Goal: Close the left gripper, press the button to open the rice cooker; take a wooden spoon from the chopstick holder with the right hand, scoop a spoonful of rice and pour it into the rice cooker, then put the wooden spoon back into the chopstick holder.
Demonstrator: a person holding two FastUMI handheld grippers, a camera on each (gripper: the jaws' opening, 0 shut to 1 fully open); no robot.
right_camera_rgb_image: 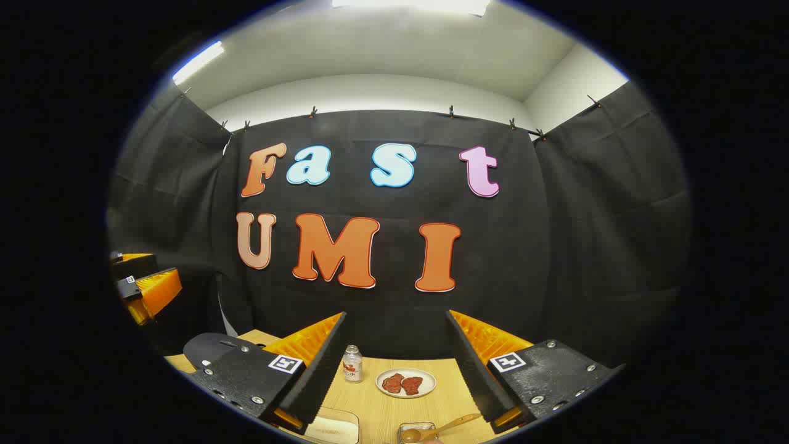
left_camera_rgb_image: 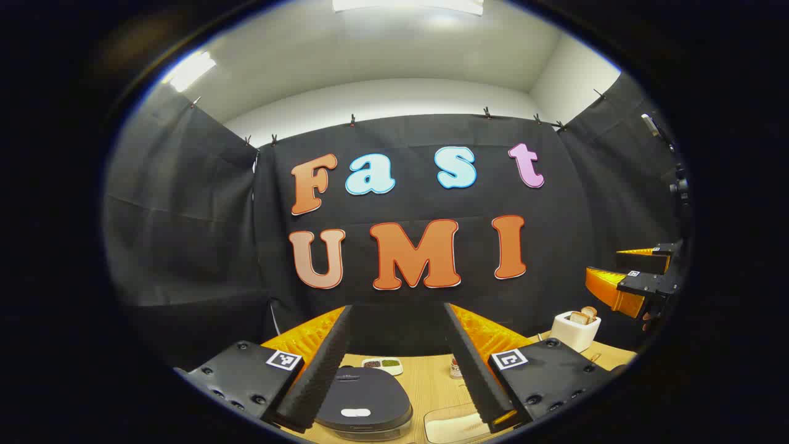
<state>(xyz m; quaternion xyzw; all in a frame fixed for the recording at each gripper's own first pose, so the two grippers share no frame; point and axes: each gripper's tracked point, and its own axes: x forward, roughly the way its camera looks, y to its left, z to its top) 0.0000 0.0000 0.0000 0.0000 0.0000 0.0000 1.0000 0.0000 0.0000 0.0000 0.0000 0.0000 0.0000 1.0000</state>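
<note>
Clearly our left gripper (left_camera_rgb_image: 397,364) gaped above the dark, rounded, lidded rice cooker (left_camera_rgb_image: 363,404) between its fingers. Our right gripper (right_camera_rgb_image: 394,370) gaped too; the light, stiff wooden spoon (right_camera_rgb_image: 441,427) lay below its right finger, best pinched mid-handle, we judged.

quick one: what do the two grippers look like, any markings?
Both match. The left gripper and the right gripper each have two long ribbed jaws on dark bolted mounting blocks, and each block carries a square black-and-white fiducial tag. No cables or sleeves visible.
</note>
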